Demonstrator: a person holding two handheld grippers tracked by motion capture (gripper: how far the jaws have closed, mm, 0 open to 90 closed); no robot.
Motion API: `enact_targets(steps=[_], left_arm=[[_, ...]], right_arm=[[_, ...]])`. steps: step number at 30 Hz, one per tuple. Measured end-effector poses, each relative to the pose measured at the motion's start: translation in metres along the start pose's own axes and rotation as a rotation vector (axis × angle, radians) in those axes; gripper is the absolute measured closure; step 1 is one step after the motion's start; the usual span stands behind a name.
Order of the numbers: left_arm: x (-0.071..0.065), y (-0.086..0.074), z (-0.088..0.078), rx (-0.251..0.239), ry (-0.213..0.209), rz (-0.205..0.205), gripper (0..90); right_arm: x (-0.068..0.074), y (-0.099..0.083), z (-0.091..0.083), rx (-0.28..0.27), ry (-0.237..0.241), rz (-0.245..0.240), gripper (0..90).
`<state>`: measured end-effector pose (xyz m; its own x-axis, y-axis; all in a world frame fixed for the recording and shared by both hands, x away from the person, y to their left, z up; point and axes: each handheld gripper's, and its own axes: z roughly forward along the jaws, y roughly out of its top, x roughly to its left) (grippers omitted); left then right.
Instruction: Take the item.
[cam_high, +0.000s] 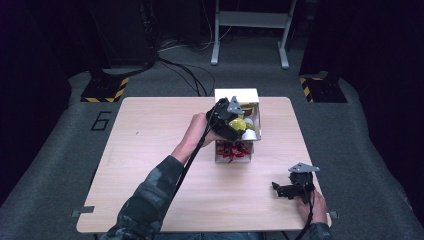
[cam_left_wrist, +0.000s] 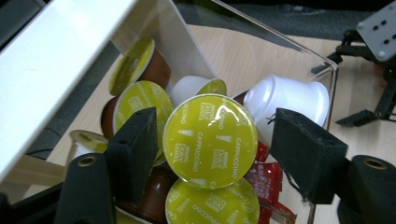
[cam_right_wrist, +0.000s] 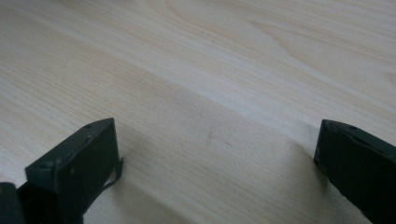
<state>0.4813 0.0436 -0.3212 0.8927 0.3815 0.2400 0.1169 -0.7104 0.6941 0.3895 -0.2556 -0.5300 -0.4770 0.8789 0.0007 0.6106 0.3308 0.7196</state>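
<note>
Tabletop (cam_high: 150, 150): left hand (cam_high: 196, 131) over box (cam_high: 236, 95).

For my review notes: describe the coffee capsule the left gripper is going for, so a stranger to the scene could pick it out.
Start at the clear box on the wooden table, with capsules piled in it. Between the left gripper jaws sits the capsule, its round yellow-green foil lid turned to the camera. Unlike its tilted or half-hidden neighbours, its lid shows whole, printed CAPPUCCINO.

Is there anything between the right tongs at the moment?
No. In the right gripper view the right tongs stand wide apart over bare wooden table, with nothing between them.
</note>
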Motion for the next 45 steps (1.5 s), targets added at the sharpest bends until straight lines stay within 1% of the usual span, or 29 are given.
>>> enact_targets(steps=[3,4,5,7,8,11,13,15,20,21,22,25,27,30,33,34,35,36,39,40,41,43,45], left_arm=[[0.001,0.001,0.005,0.02,-0.012,-0.004,33.0],[0.001,0.001,0.005,0.02,-0.012,-0.004,33.0],[0.001,0.002,0.006,0.021,-0.01,-0.01,33.0],[0.001,0.002,0.007,0.028,-0.005,-0.017,32.7],[0.003,0.002,0.008,0.026,-0.014,-0.026,32.7],[0.004,0.003,0.008,0.032,-0.013,-0.031,32.0],[0.005,0.003,0.008,0.032,-0.015,-0.03,31.6],[0.007,0.002,0.009,0.037,-0.028,-0.036,31.8],[0.007,0.003,0.009,0.046,-0.024,-0.031,33.5],[0.008,0.003,0.01,0.06,-0.018,-0.017,34.1],[0.008,0.003,0.01,0.06,-0.018,-0.017,34.9],[0.008,0.005,0.013,0.089,0.001,0.013,36.6],[0.007,0.005,0.014,0.092,0.012,0.014,36.9],[0.007,0.005,0.014,0.094,0.012,0.015,37.0],[0.007,0.006,0.015,0.107,0.022,0.018,37.0],[0.007,0.007,0.016,0.123,0.03,0.029,37.1],[0.005,0.008,0.017,0.13,0.041,0.03,37.1],[0.005,0.008,0.017,0.152,0.056,0.05,37.4],[0.004,0.009,0.017,0.157,0.06,0.054,37.5],[0.003,0.009,0.018,0.172,0.072,0.065,37.6],[0.003,0.009,0.018,0.172,0.072,0.065,37.6],[0.001,0.01,0.02,0.198,0.087,0.084,37.0],[-0.001,0.011,0.021,0.211,0.1,0.095,35.4]], right_arm=[[0.001,0.0,0.0,0.0,-0.002,0.007,0.0],[0.001,0.0,0.0,0.0,-0.002,0.007,0.0],[0.0,0.0,0.0,0.002,0.002,-0.006,0.0],[0.0,0.0,0.0,0.001,0.001,-0.002,0.0],[0.0,0.0,0.0,0.0,0.0,0.001,0.0],[0.0,0.0,0.0,-0.001,-0.002,0.004,0.0],[0.0,0.0,0.0,0.002,0.003,-0.005,0.0],[0.0,0.0,0.0,0.002,0.003,-0.003,0.0],[0.0,0.0,0.0,0.002,0.003,-0.004,0.0],[0.0,0.0,0.0,0.002,0.003,-0.004,0.0],[0.0,0.0,0.0,0.002,0.003,-0.004,0.0],[0.0,0.0,0.0,0.003,0.003,0.0,0.0],[0.0,0.0,0.0,0.002,0.003,-0.005,0.0],[0.0,0.0,0.0,0.001,0.003,-0.003,0.0],[0.0,0.0,0.0,0.001,0.003,-0.003,0.0],[0.0,0.0,0.0,0.001,0.004,-0.004,0.0],[0.0,0.0,0.0,0.001,0.004,-0.004,0.0],[0.0,0.0,0.0,0.002,0.003,-0.001,0.0],[0.0,0.0,0.0,0.001,0.004,-0.003,0.0],[0.0,0.0,0.0,0.002,0.003,0.001,0.0],[0.0,0.0,0.0,0.002,0.003,0.001,0.0],[0.0,0.0,0.0,0.001,0.004,-0.004,0.0],[0.0,0.0,0.0,0.002,0.003,-0.004,0.0]])
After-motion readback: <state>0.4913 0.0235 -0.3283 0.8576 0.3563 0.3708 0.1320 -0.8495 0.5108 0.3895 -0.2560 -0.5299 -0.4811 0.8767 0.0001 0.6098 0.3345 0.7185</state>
